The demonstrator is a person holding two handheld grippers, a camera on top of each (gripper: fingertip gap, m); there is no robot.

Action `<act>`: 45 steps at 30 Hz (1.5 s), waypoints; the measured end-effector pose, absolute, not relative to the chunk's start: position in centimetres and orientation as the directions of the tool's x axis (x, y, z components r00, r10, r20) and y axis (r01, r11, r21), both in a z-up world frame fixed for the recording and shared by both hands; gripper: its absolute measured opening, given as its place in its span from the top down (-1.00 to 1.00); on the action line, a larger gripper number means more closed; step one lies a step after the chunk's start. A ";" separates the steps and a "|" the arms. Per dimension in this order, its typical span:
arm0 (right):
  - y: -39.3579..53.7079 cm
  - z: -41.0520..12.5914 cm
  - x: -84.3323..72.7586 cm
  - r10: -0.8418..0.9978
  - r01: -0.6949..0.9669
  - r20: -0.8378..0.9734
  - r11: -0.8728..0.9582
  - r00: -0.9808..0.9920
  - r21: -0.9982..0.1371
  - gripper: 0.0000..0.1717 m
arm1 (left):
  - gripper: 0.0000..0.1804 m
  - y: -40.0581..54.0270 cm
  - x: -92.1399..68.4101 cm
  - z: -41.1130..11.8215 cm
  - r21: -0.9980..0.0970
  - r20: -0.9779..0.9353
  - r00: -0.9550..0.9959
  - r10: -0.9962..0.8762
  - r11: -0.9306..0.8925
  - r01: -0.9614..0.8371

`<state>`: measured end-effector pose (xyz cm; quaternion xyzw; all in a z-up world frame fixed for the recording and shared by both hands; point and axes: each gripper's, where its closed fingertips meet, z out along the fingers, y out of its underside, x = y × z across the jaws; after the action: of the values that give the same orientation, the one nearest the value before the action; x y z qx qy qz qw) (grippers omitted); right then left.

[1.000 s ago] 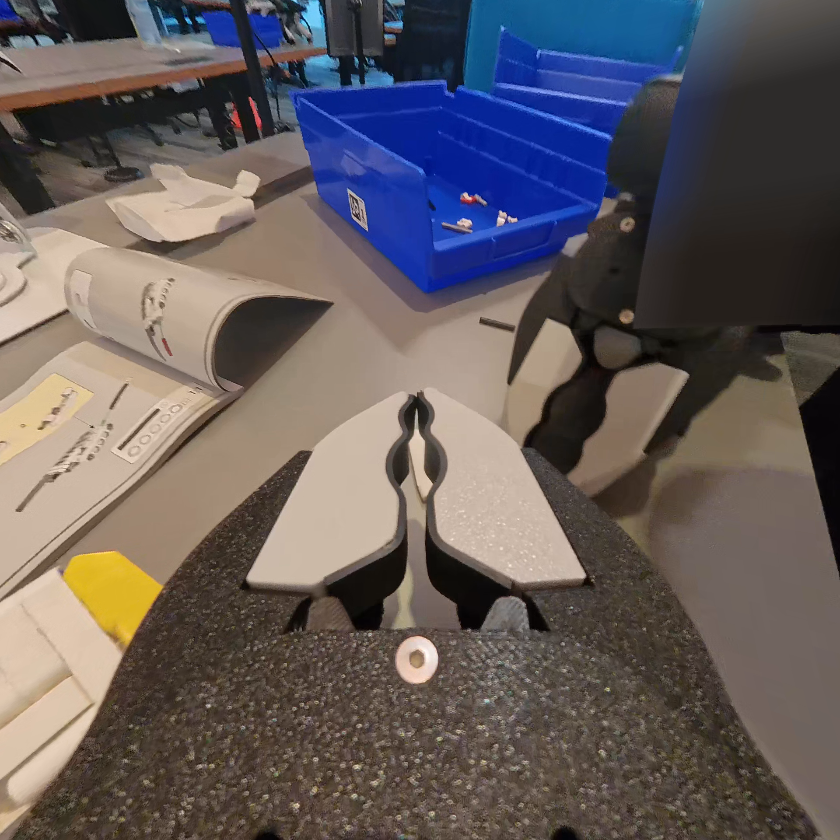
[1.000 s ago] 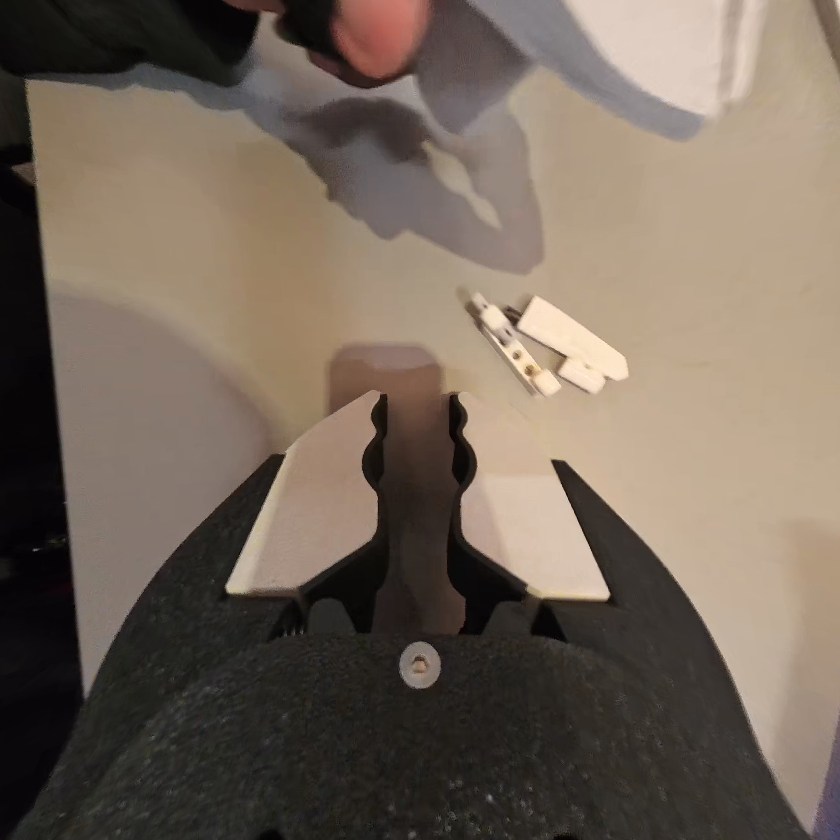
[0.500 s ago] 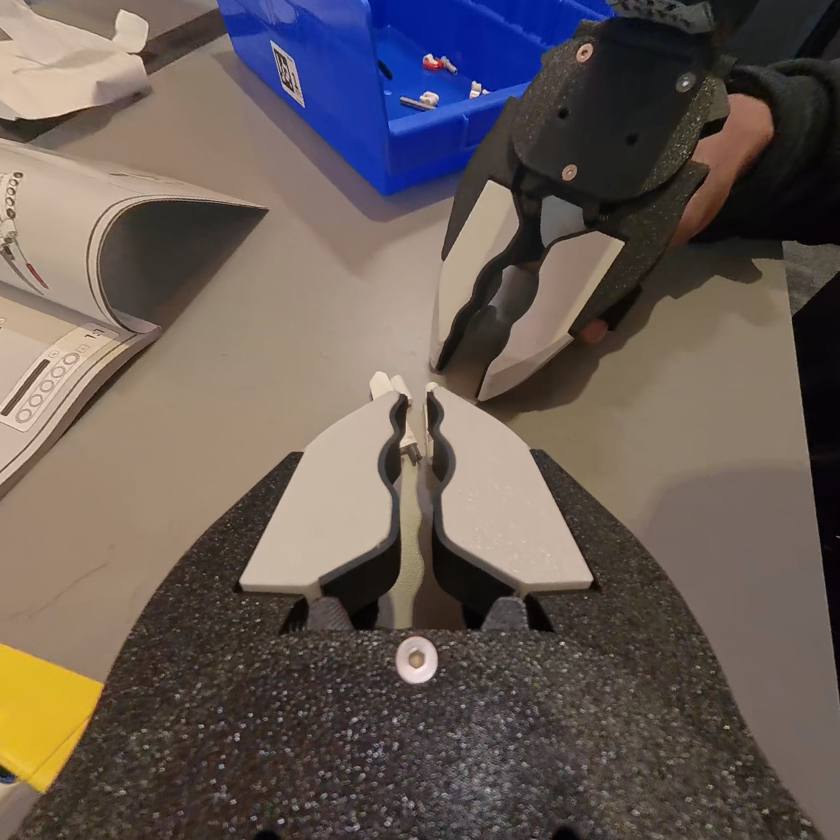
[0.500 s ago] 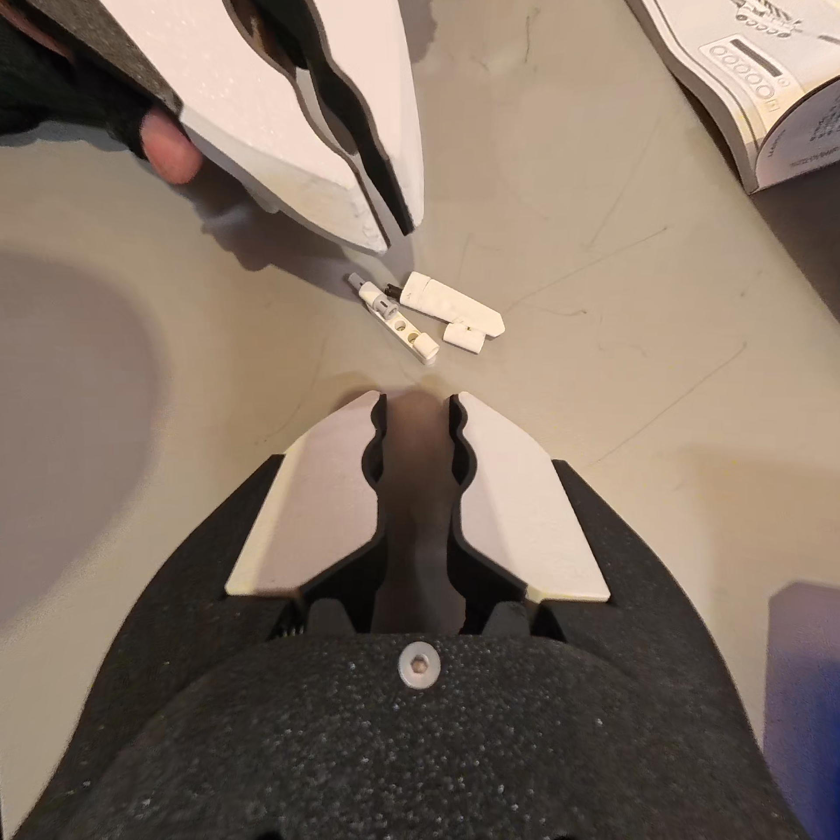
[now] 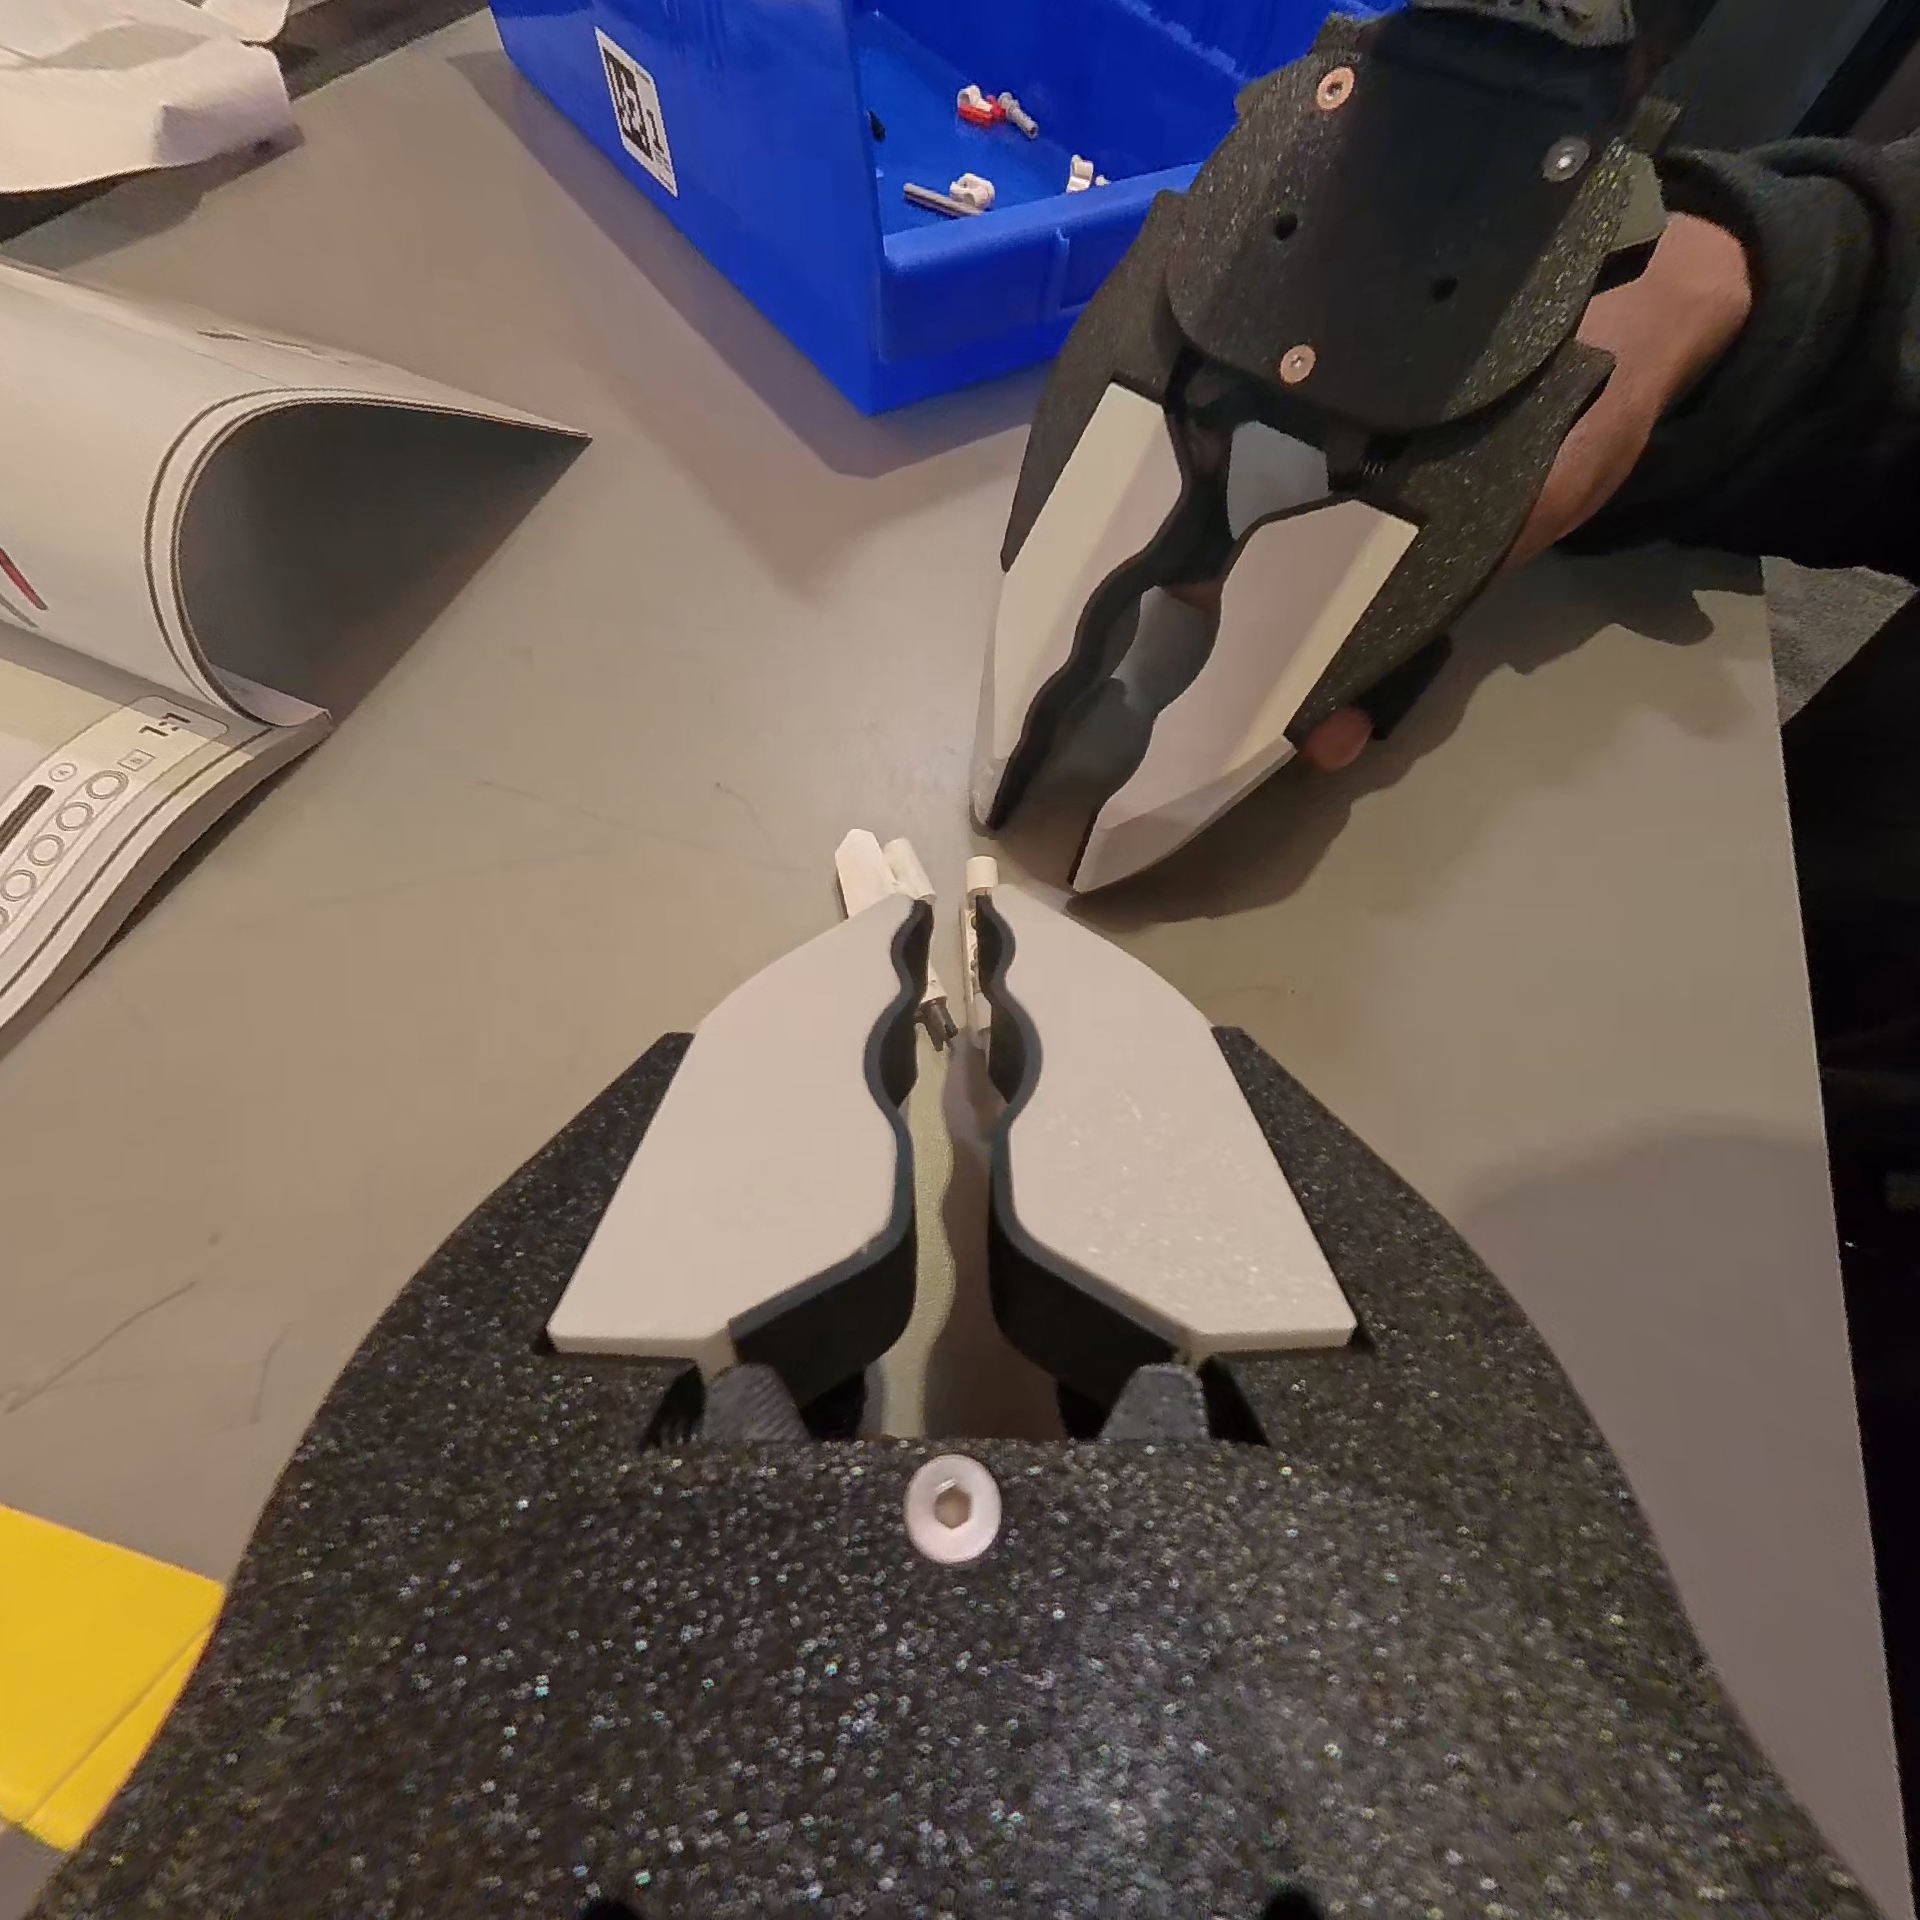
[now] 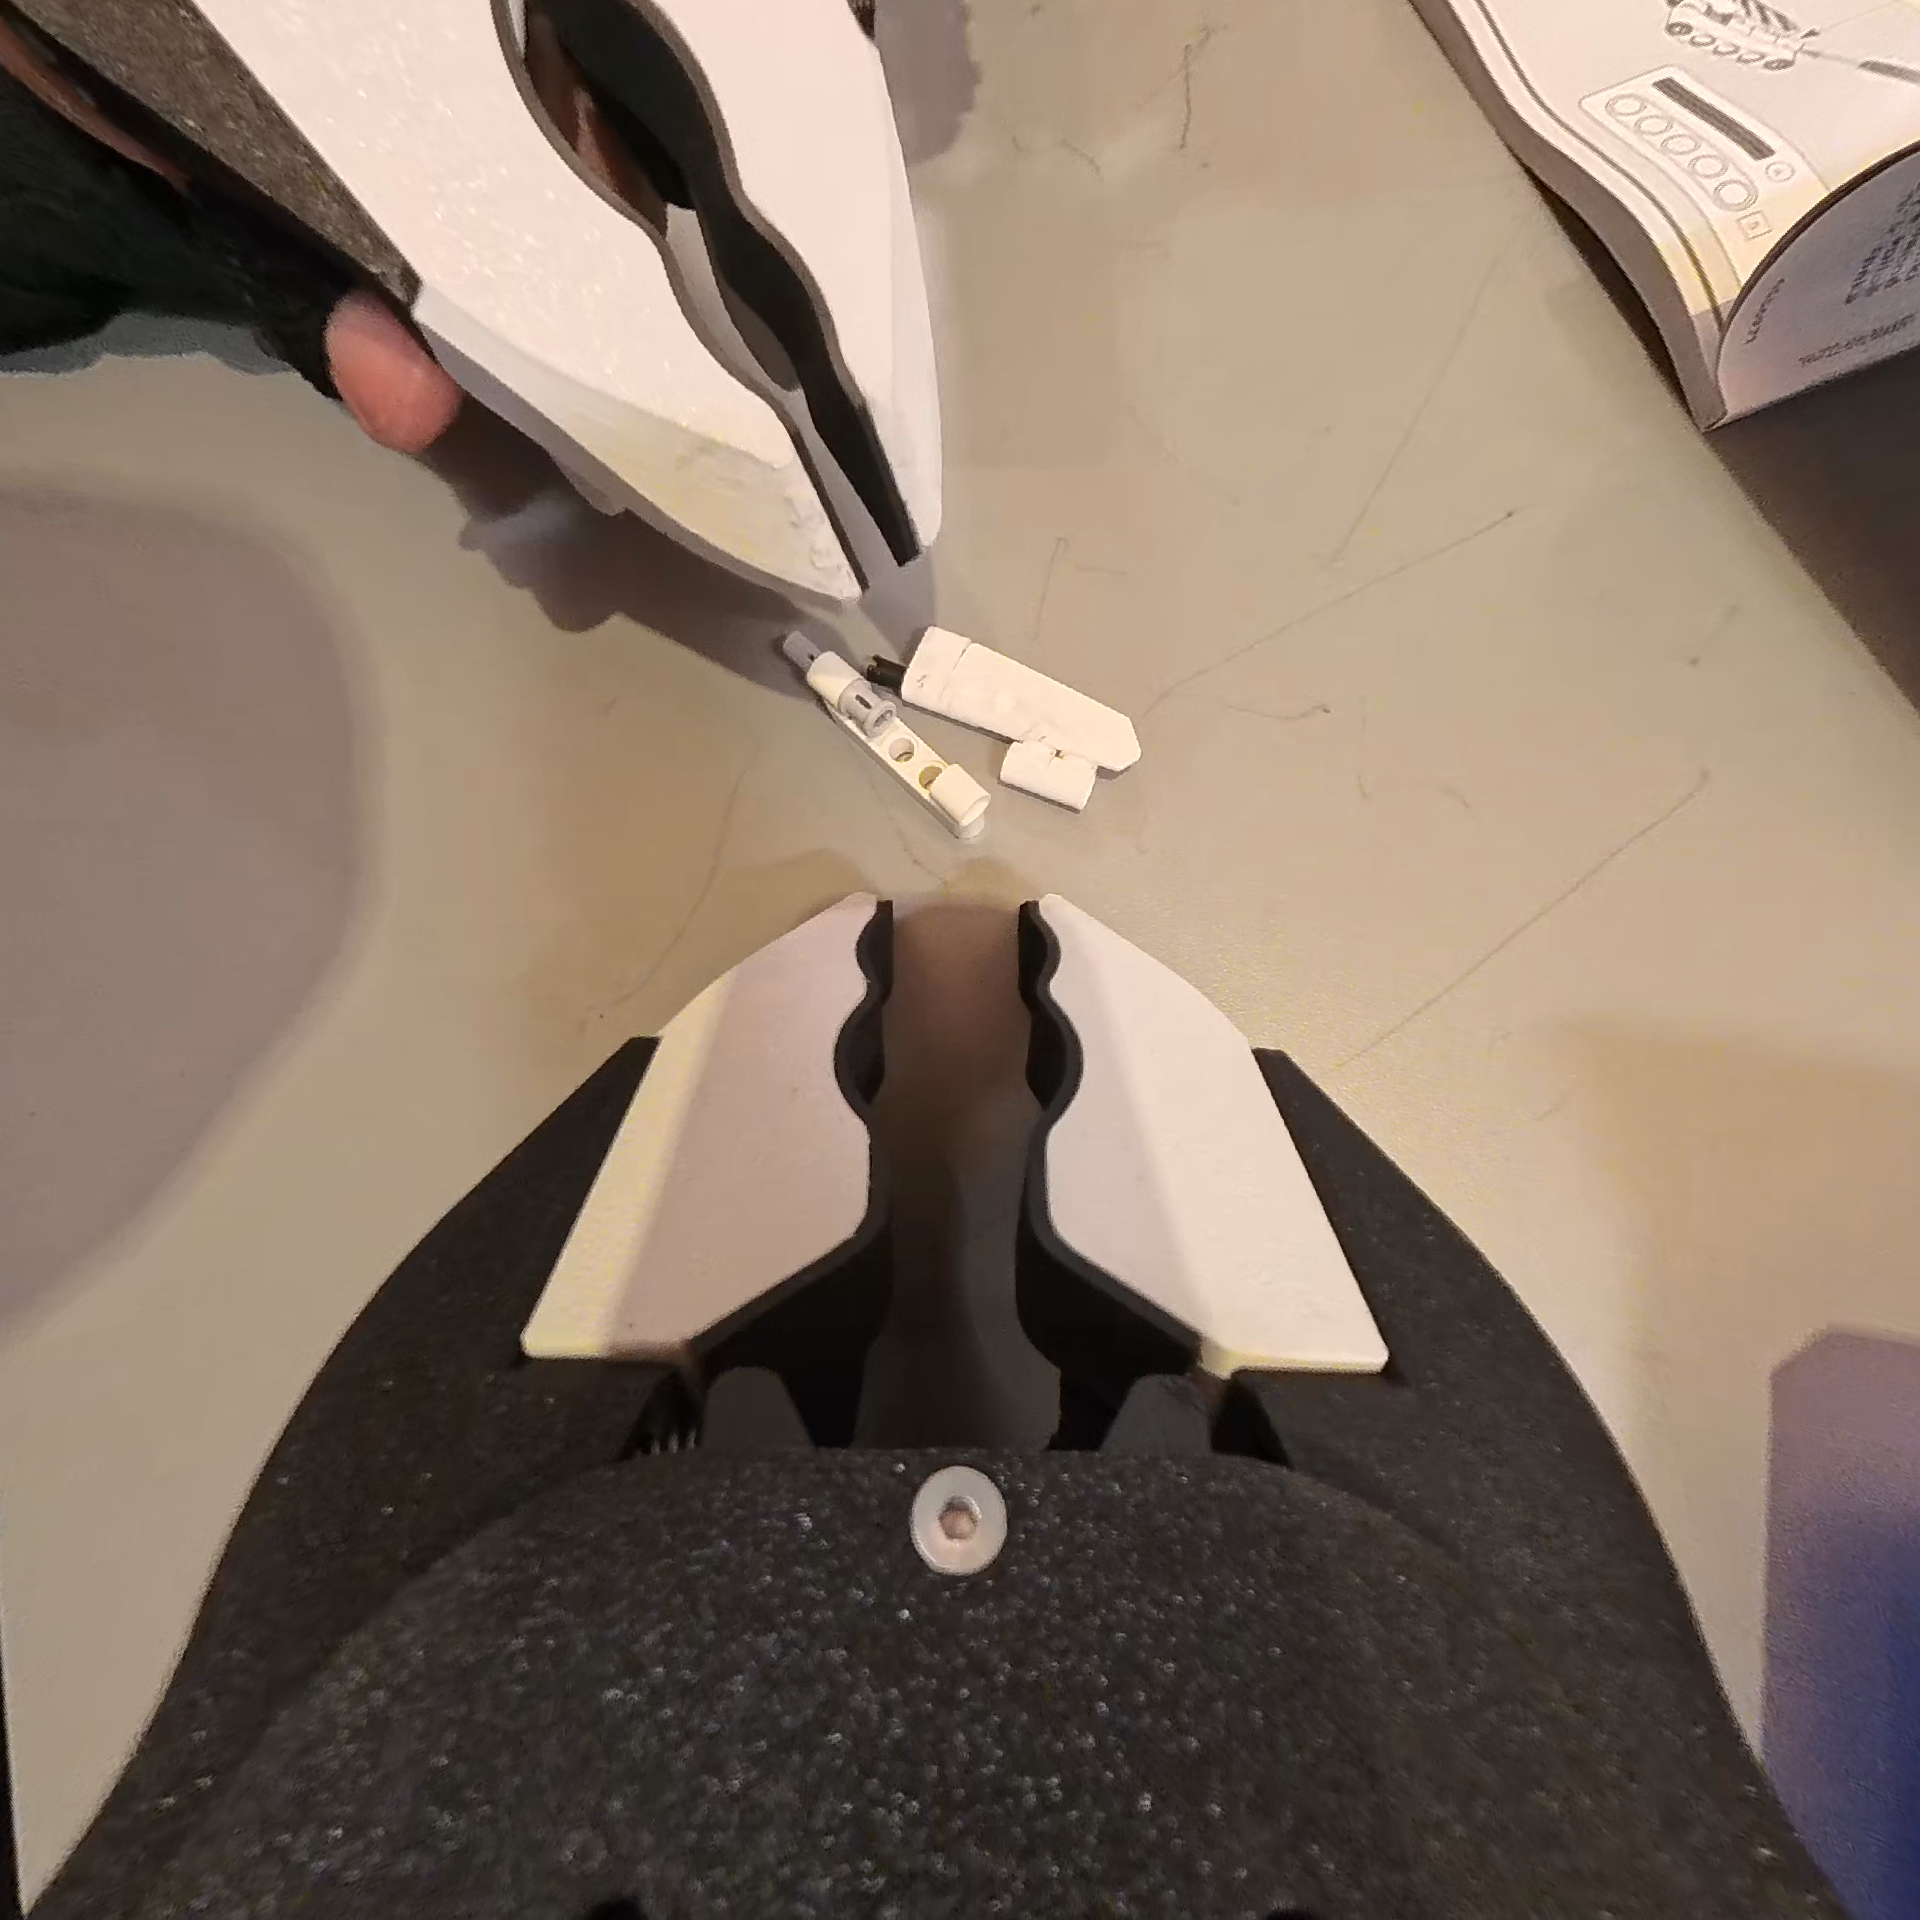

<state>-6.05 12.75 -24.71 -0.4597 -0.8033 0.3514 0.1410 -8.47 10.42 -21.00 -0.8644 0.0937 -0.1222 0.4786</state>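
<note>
At the far left a flat yellow sheet (image 5: 73,1662) pokes in at the lower corner, and crumpled white paper (image 5: 114,94) lies at the upper corner. Between them sits an open booklet (image 5: 208,499) of matte printed paper, one page curled up into a soft arch. All of these rest on a dull grey, faintly scratched surface (image 5: 623,779). Further right stands a glossy blue plastic bin (image 5: 790,208) with straight walls and a few small white, grey and red parts (image 5: 977,114) on its floor. In the middle, nothing is lifted. A small cluster of hard white plastic pieces lies loose on the surface: a thin beam with round holes (image 6: 904,743) carrying a grey pin (image 6: 862,707), and beside it a flat slab with a pointed end (image 6: 1023,696) and a short block (image 6: 1047,781). The left gripper (image 5: 951,914) has a grainy black shell and smooth pale fingers with wavy dark inner edges. It hovers right at the cluster with only a narrow slit between the fingers, and nothing is clamped in it. To the right, the right gripper (image 6: 956,914), held by a hand (image 5: 1652,395) in a dark sleeve, points at the same pieces from the opposite side. Its fingers are parted wider and empty, with the tips just short of the beam.
</note>
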 end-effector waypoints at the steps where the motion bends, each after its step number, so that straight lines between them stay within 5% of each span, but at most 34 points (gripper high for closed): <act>1: 12.8 -24.7 -6.1 0.838 0.639 -0.096 0.331 -0.538 -0.694 0.73 | 0.90 10.4 -8.5 -21.0 -0.850 0.121 0.953 -0.278 -0.525 -0.045; 45: 12.9 -24.7 -6.1 0.842 0.641 -0.097 0.324 -0.531 -0.695 0.73 | 0.87 9.7 -7.9 -22.5 -0.789 0.088 0.942 -0.325 -0.599 -0.133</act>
<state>-6.12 12.88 -24.72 -0.4630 -0.8011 0.3515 0.1427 -7.93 9.66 -22.46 -0.8872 0.1290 -0.1119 0.4286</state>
